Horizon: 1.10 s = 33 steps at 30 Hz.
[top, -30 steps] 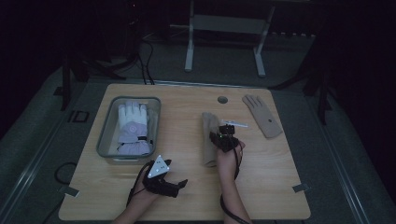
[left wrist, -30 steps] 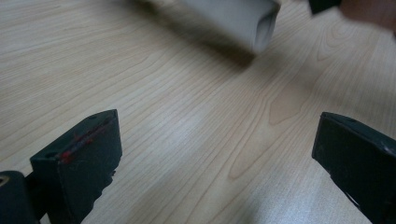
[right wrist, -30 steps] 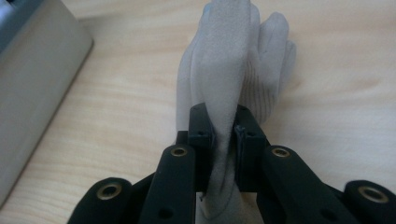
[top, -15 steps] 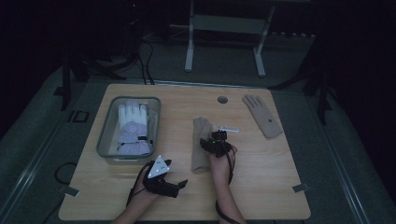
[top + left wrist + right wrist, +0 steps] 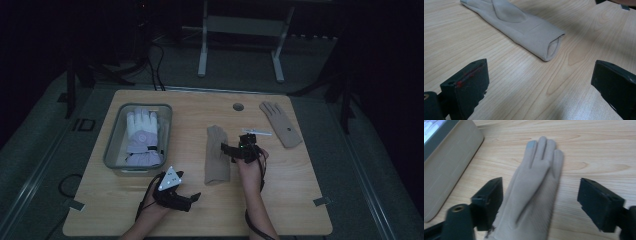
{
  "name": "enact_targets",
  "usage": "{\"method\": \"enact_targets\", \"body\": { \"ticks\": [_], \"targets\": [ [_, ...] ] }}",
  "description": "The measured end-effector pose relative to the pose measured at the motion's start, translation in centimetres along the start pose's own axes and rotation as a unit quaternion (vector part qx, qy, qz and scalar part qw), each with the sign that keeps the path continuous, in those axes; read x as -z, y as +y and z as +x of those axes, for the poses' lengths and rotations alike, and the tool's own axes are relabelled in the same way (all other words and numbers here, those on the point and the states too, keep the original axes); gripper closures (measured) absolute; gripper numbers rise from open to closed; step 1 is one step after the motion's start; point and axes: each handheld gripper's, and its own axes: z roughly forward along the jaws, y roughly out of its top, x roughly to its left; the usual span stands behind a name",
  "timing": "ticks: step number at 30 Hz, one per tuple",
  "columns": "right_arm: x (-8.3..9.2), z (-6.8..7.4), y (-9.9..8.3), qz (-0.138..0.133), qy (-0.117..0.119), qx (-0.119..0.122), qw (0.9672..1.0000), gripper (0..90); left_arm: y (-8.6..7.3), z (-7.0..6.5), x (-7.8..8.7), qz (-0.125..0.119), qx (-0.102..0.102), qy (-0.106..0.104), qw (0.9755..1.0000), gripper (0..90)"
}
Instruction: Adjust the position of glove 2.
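From the high view, a clear rectangular plastic bin (image 5: 113, 145) on the left of the pale wooden surface (image 5: 295, 185) holds one white knitted glove (image 5: 140, 137), fingers pointing away. A beige fabric glove (image 5: 218, 154) lies flat mid-surface; a matching beige glove (image 5: 280, 123) lies at the far right corner. The right tongs (image 5: 227, 149) sit just beside the middle glove, the left tongs (image 5: 192, 200) near the front edge.

In the left gripper view, the left tongs (image 5: 539, 85) gape wide, holding nothing; the glove's open cuff (image 5: 554, 47) faces them.

In the right gripper view, the right tongs (image 5: 540, 202) stand wide open astride the glove (image 5: 534, 192), gripping nothing; the bin's wall (image 5: 446, 167) is left.
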Motion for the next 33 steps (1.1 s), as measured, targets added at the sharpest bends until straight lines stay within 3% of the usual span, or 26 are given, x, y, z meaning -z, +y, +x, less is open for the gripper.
{"method": "enact_targets", "body": {
  "ticks": [4, 9, 10, 12, 15, 17, 19, 21, 26, 27, 33],
  "targets": [
    [0.8, -1.5, 0.4, 0.007, 0.011, 0.006, 0.9999, 18.2, 0.0, 0.0, 0.0, 0.001, 0.000, 0.000, 1.0000, 2.0],
    [1.8, -2.9, 0.9, -0.009, 0.027, 0.029, 0.9992, 18.0, 0.0, 0.0, 0.0, 0.001, 0.001, 0.001, 1.0000, 2.0],
    [2.3, -3.5, 1.2, -0.014, 0.030, 0.047, 0.9984, 17.6, 0.0, 0.1, 0.0, 0.000, 0.001, 0.001, 1.0000, 1.9],
    [2.8, -4.2, 1.3, -0.008, 0.025, 0.056, 0.9981, 17.2, 0.0, 0.1, 0.0, -0.001, 0.002, 0.000, 1.0000, 2.0],
    [3.5, -5.2, 1.6, 0.000, 0.023, 0.050, 0.9985, 13.4, 0.0, 0.1, 0.0, 0.000, 0.003, -0.001, 1.0000, 2.0],
    [4.1, -5.9, 1.7, -0.009, 0.024, 0.047, 0.9986, 13.5, 0.0, 0.1, 0.0, 0.002, 0.004, -0.001, 1.0000, 2.0],
    [4.5, -6.6, 1.9, -0.006, 0.039, 0.053, 0.9978, 13.5, 0.0, 0.1, 0.0, 0.001, 0.005, -0.002, 1.0000, 2.0],
    [4.8, -7.3, 2.0, -0.004, 0.024, 0.071, 0.9972, 12.9, 0.0, 0.1, 0.1, 0.001, 0.005, -0.001, 1.0000, 2.0],
    [5.2, -9.3, 2.1, -0.004, 0.021, 0.080, 0.9966, 12.9, 0.0, 0.2, 0.1, 0.002, 0.004, -0.002, 1.0000, 2.0],
    [5.3, -10.2, 2.1, -0.001, 0.004, 0.090, 0.9960, 17.1, 0.0, 0.2, 0.1, 0.001, 0.003, 0.000, 1.0000, 2.0],
    [6.0, -13.7, 2.5, -0.013, -0.033, 0.089, 0.9954, 41.1, 0.0, 0.2, 0.1, 0.001, 0.004, 0.000, 1.0000, 1.9]
  ]
}}
